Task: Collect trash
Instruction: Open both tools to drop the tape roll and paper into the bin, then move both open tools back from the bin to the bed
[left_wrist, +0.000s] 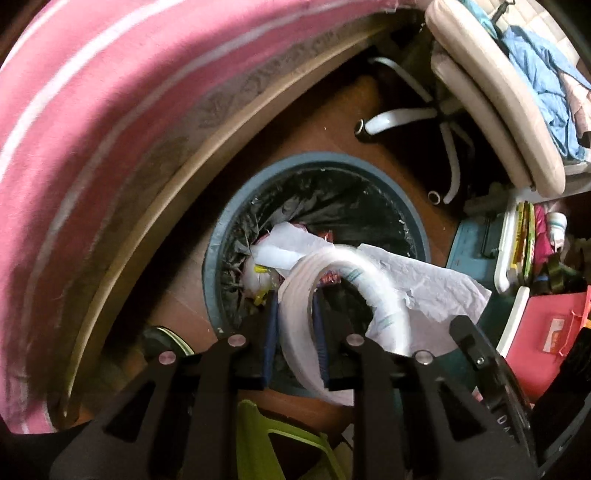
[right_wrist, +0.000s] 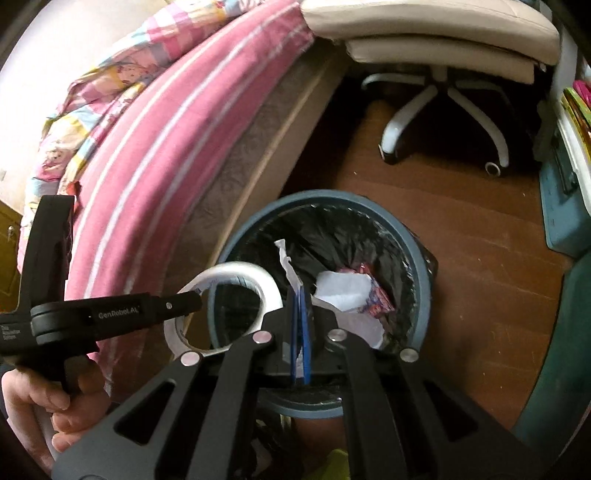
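A round blue-grey trash bin (left_wrist: 413, 218) with a black liner stands on the wooden floor; it also shows in the right wrist view (right_wrist: 421, 273). Paper and wrappers (right_wrist: 347, 288) lie inside. My left gripper (left_wrist: 295, 314) is shut on a white tape roll (left_wrist: 295, 339), held over the bin's near rim; the roll shows in the right wrist view (right_wrist: 258, 280). My right gripper (right_wrist: 301, 317) is shut on a torn white paper sheet (right_wrist: 286, 266), above the bin; the sheet shows in the left wrist view (left_wrist: 436, 284).
A bed with a pink striped sheet (right_wrist: 147, 147) runs along the left of the bin. An office chair (right_wrist: 439, 92) stands beyond it. A teal cabinet (right_wrist: 561, 206) and cluttered shelves (left_wrist: 528, 240) are at the right. A green stool (left_wrist: 273, 443) is below my left gripper.
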